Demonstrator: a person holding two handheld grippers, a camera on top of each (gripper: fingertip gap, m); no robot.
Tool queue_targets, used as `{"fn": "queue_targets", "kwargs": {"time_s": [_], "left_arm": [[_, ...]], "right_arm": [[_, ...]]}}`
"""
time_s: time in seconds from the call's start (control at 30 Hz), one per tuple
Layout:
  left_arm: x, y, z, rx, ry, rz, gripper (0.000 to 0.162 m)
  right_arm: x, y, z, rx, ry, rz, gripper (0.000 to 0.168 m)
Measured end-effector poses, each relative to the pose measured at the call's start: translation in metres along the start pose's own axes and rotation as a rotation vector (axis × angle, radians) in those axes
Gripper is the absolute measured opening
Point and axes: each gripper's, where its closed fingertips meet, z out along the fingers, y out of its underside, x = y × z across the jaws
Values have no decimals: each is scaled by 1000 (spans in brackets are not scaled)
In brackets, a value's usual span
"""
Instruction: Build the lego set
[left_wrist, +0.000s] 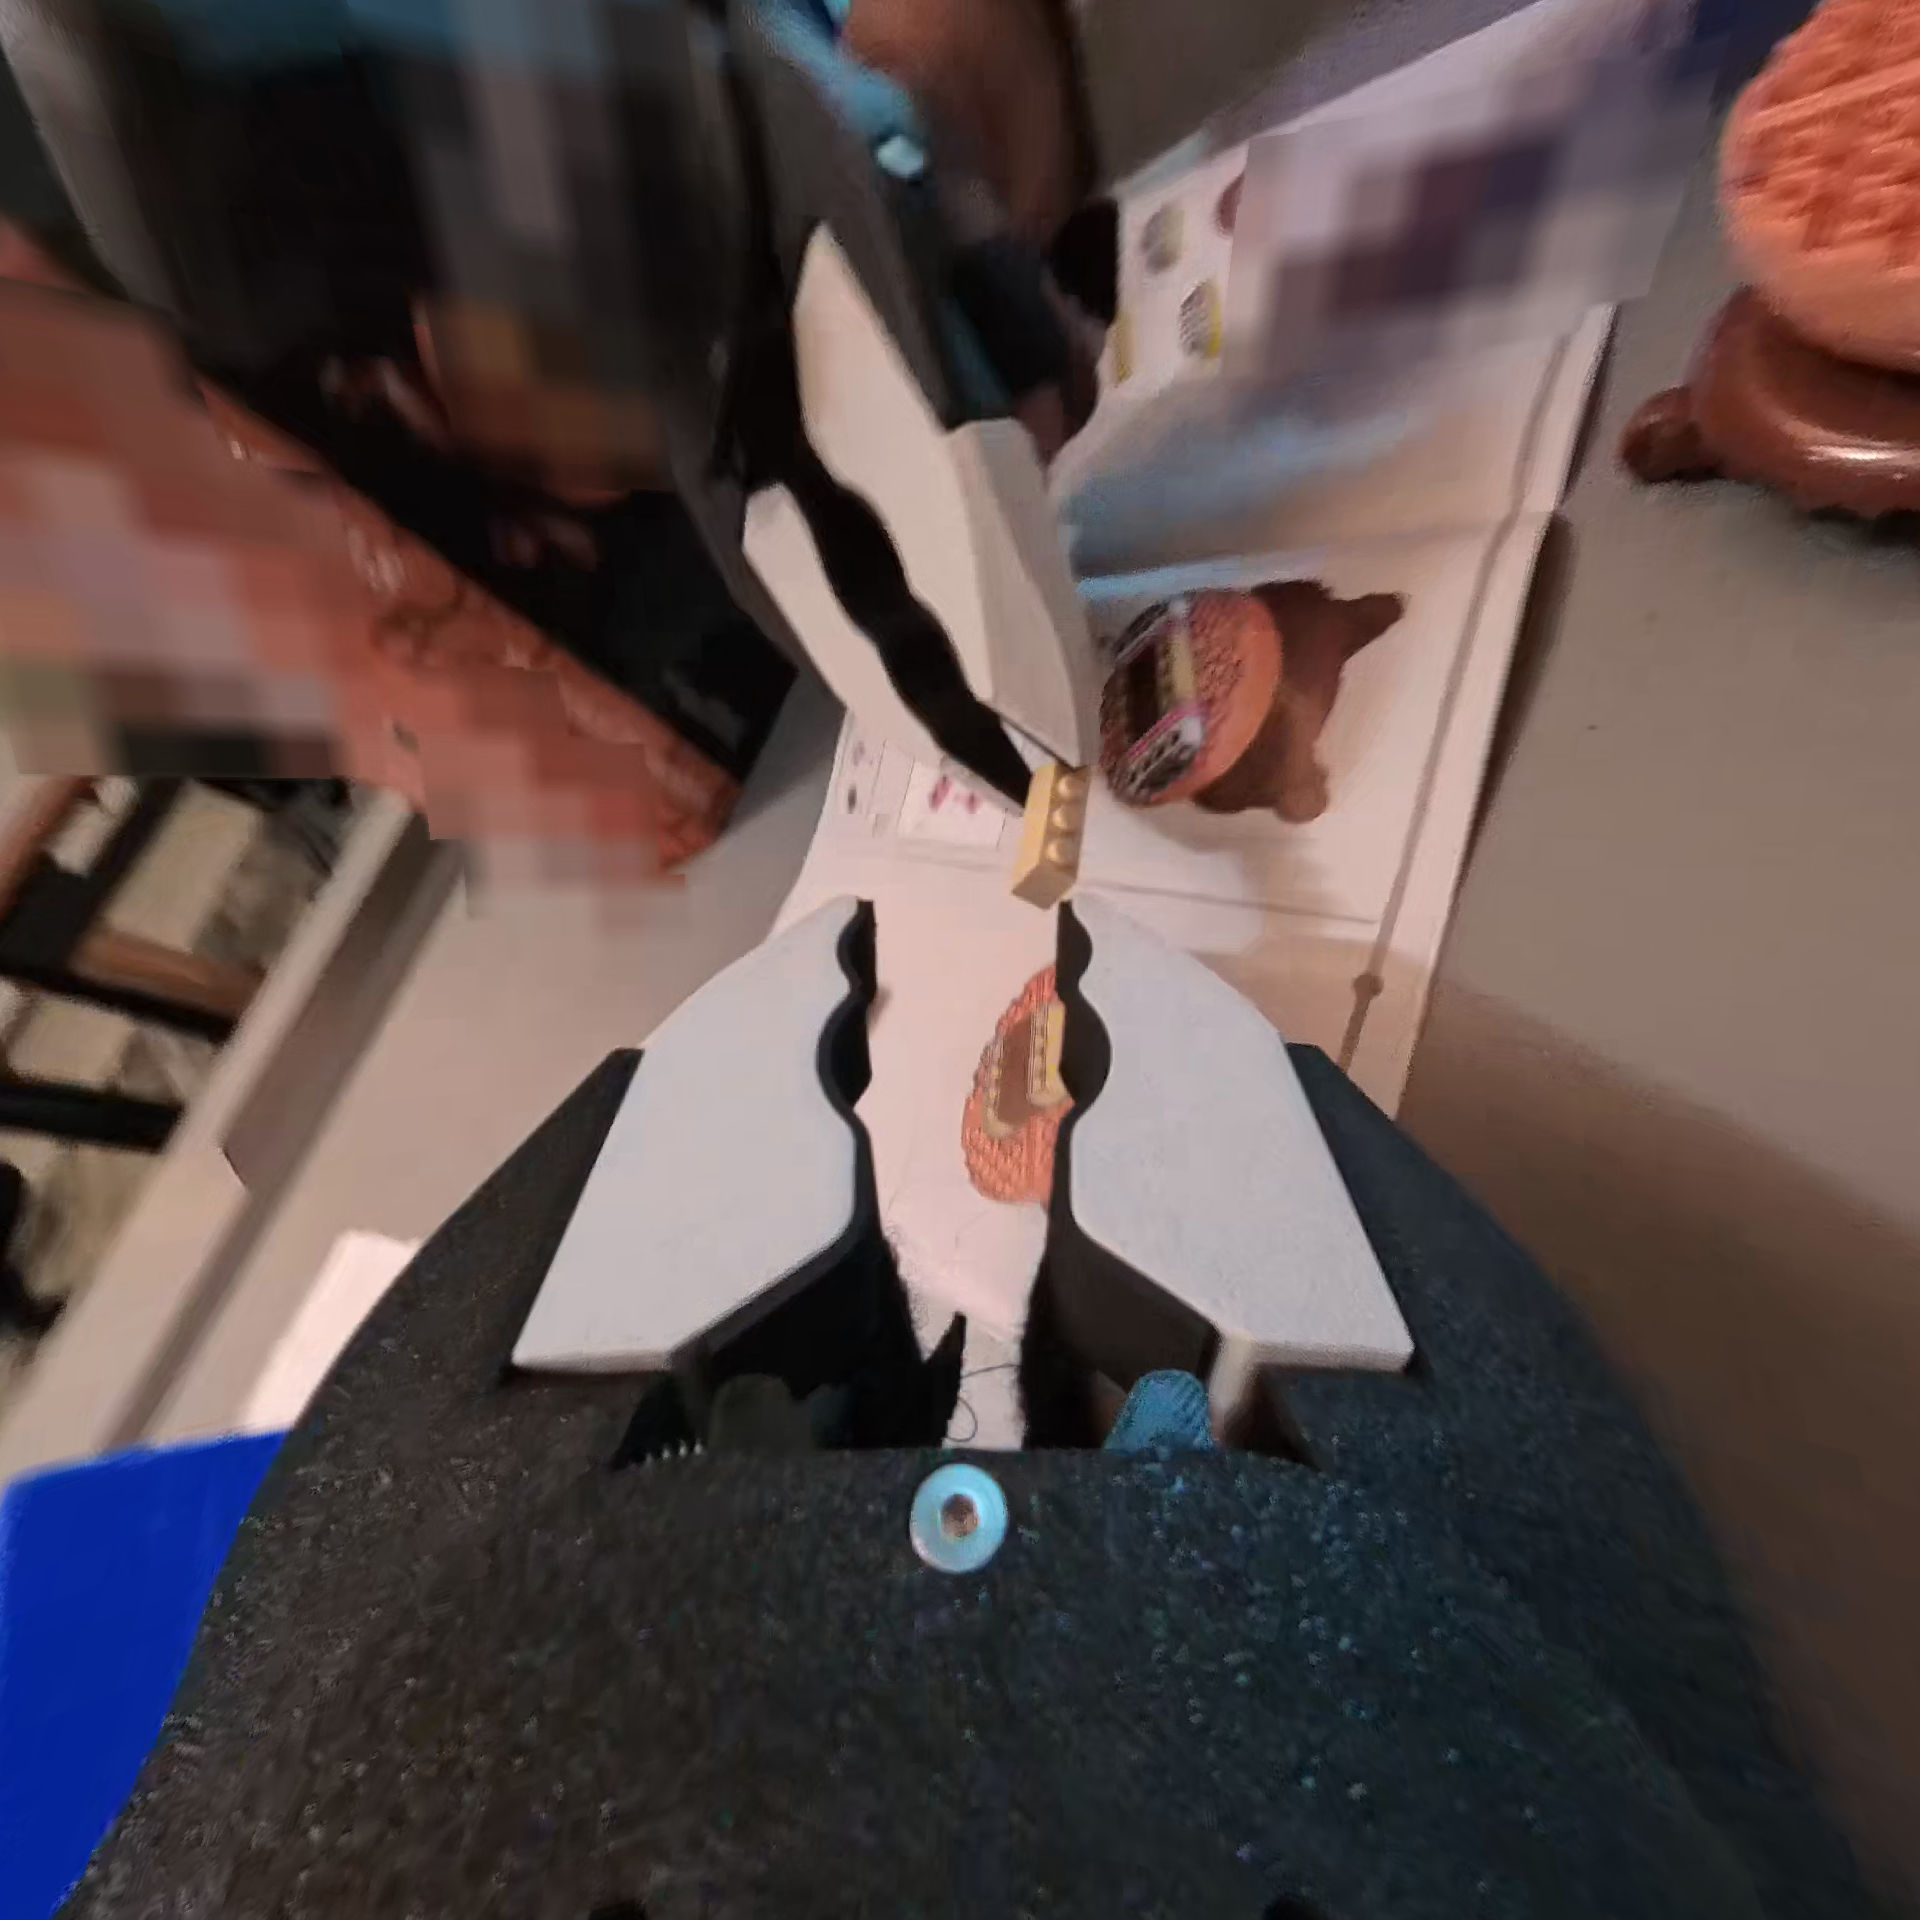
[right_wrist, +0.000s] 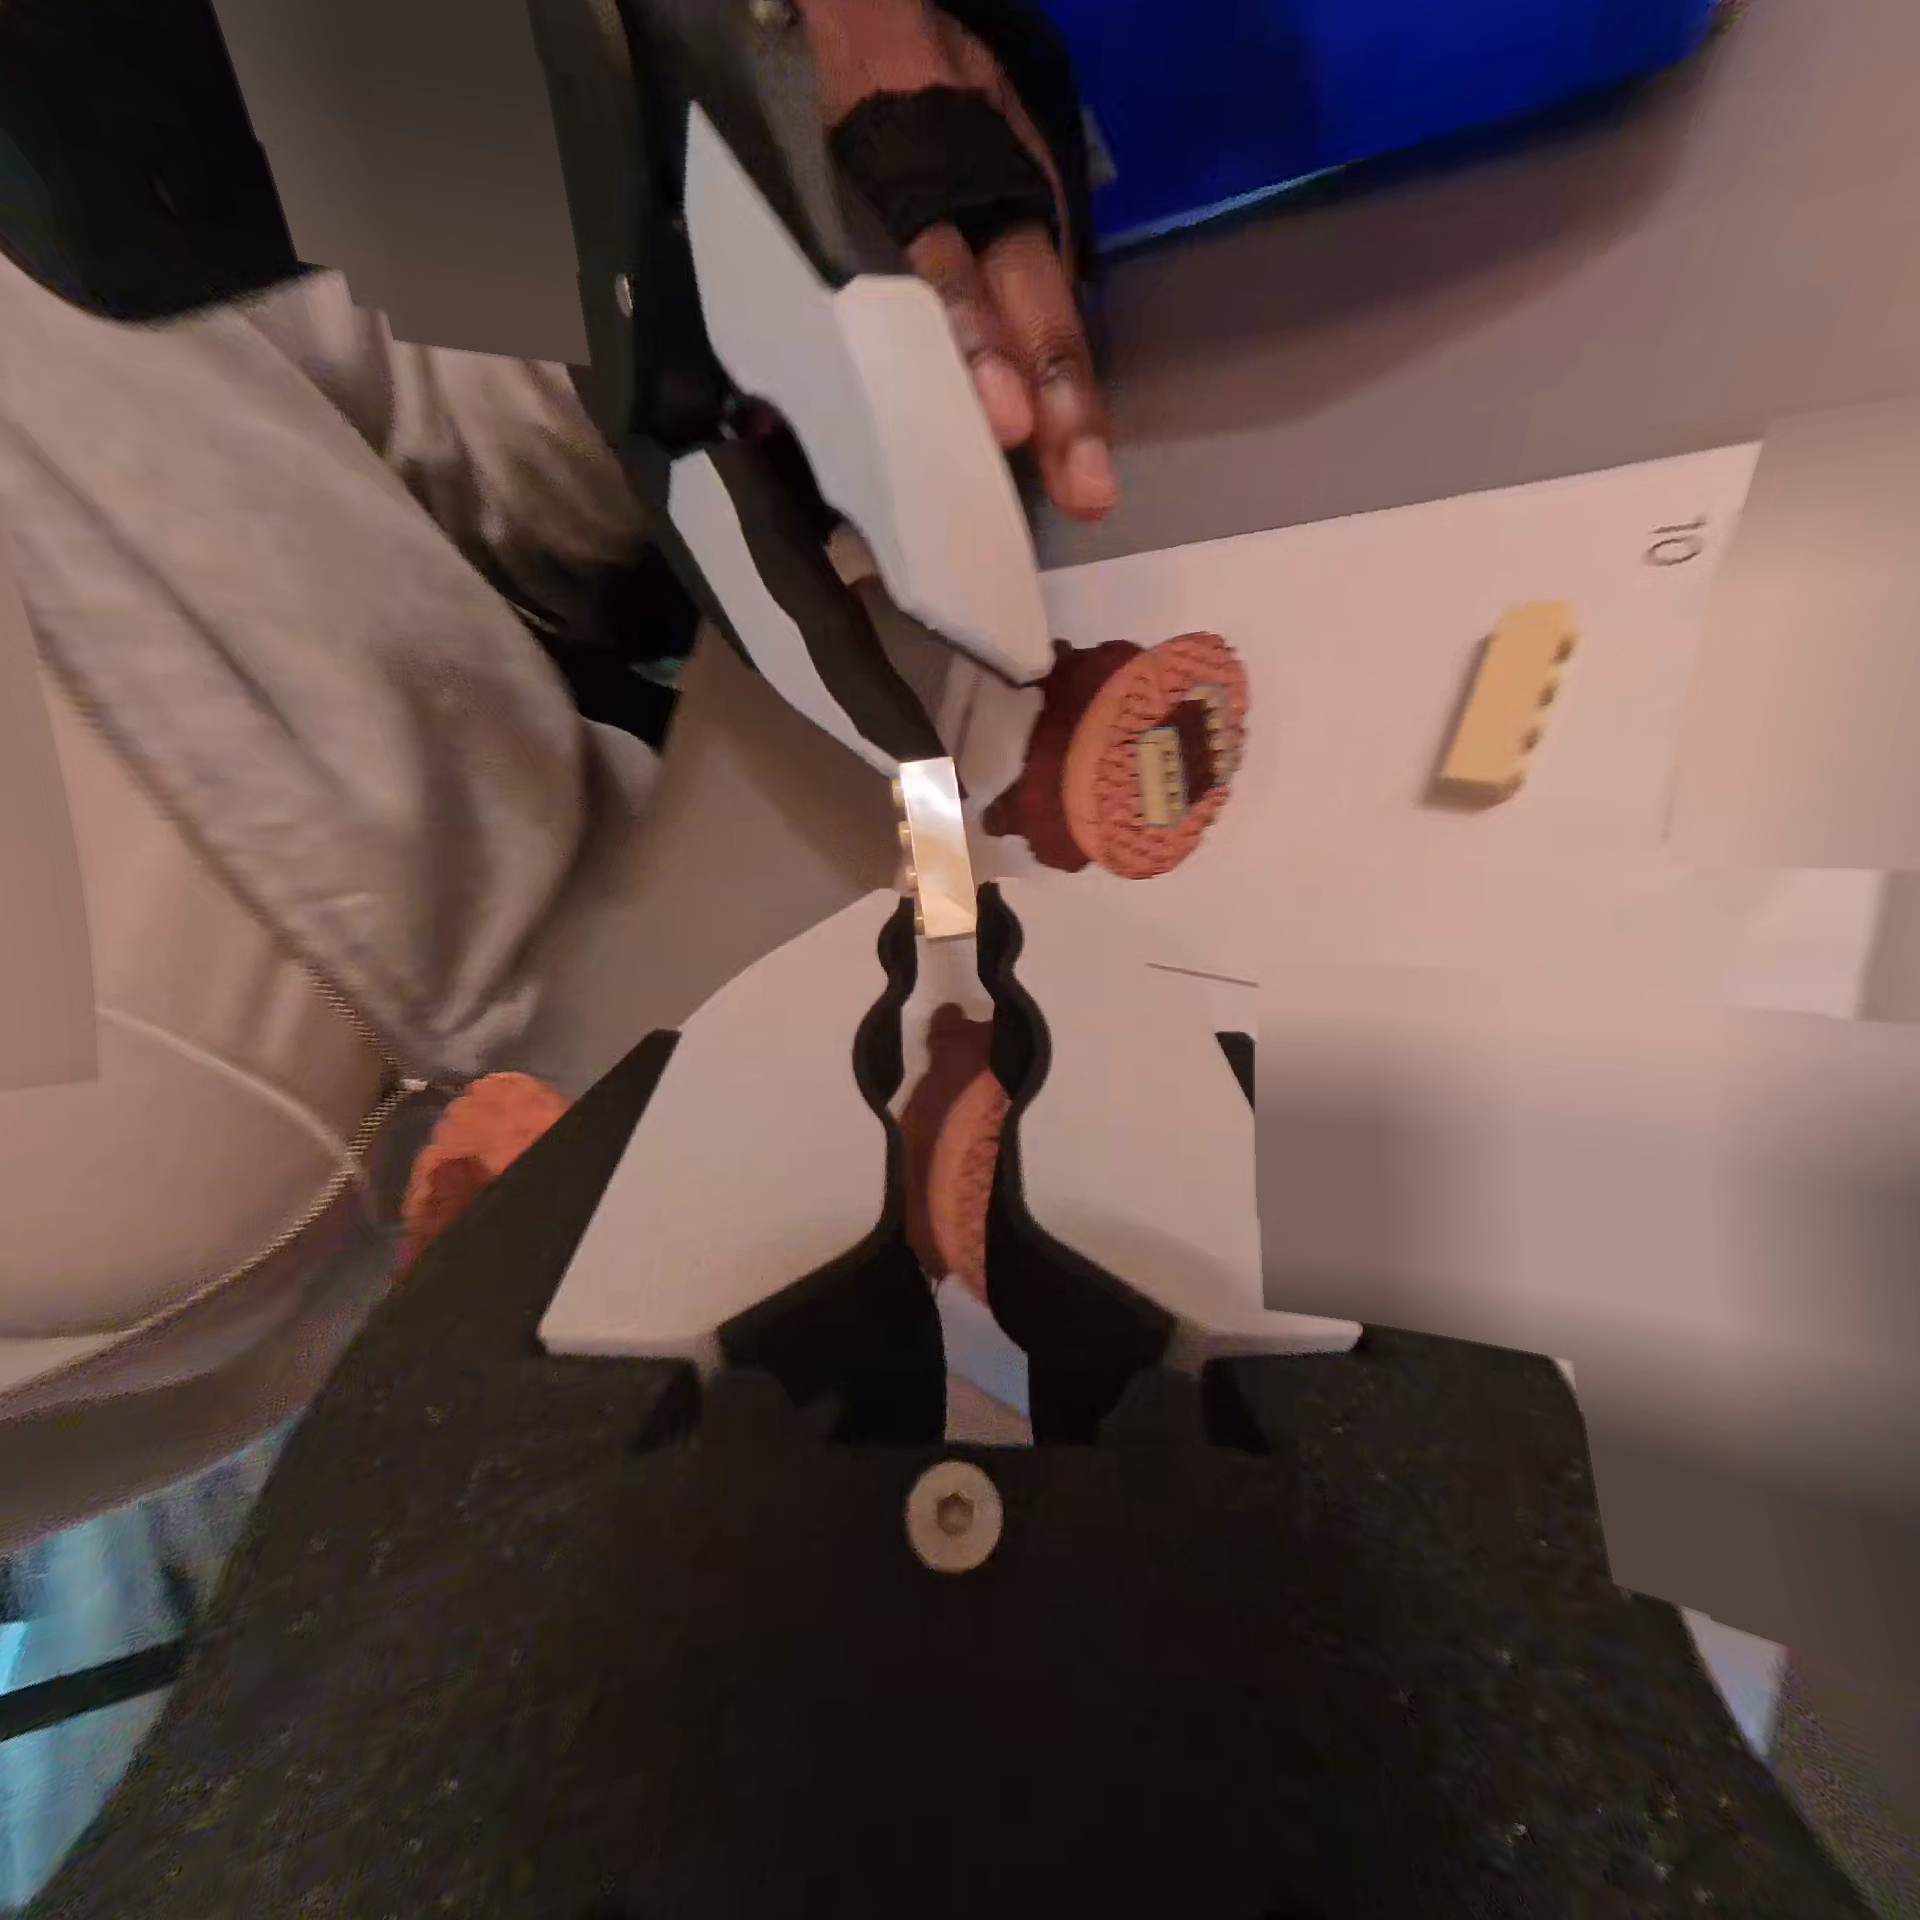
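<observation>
fingers (right_wrist: 997, 935) pinching tan brick (right_wrist: 940, 868) endwise, long axis upright, studs leftward

We see a tan brick (left_wrist: 1051, 834) with a row of studs along one side, lifted clear of the instruction sheet (right_wrist: 1351, 582). On the sheet stands a round orange-and-brown assembly (right_wrist: 1132, 753), tipped on its edge, with a tan brick seated in its hollow. A second loose tan brick (right_wrist: 1507, 717) lies flat farther along the sheet.

Likely office or lab: grey table (left_wrist: 1714, 935), shelving (left_wrist: 135, 935), blue bin (right_wrist: 1351, 94).
</observation>
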Motion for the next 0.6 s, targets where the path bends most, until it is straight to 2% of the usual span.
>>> {"fn": "queue_targets", "kwargs": {"time_s": [0.17,0.4,0.5,0.57,0.6], "left_arm": [[13,-35,-6,123,29,153,21],[33,-57,-9,188,99,169,10],[37,-63,-12,210,140,42,8],[34,-70,-16,258,140,-122,8],[31,-71,-17,270,139,-203,8]], "right_arm": [[-28,5,-7,34,-108,85,11],[-51,12,-8,32,-136,87,11],[-61,4,-13,105,-124,33,16],[-64,-3,-20,179,-44,-19,36],[-63,-6,-24,206,34,-66,40]]}}
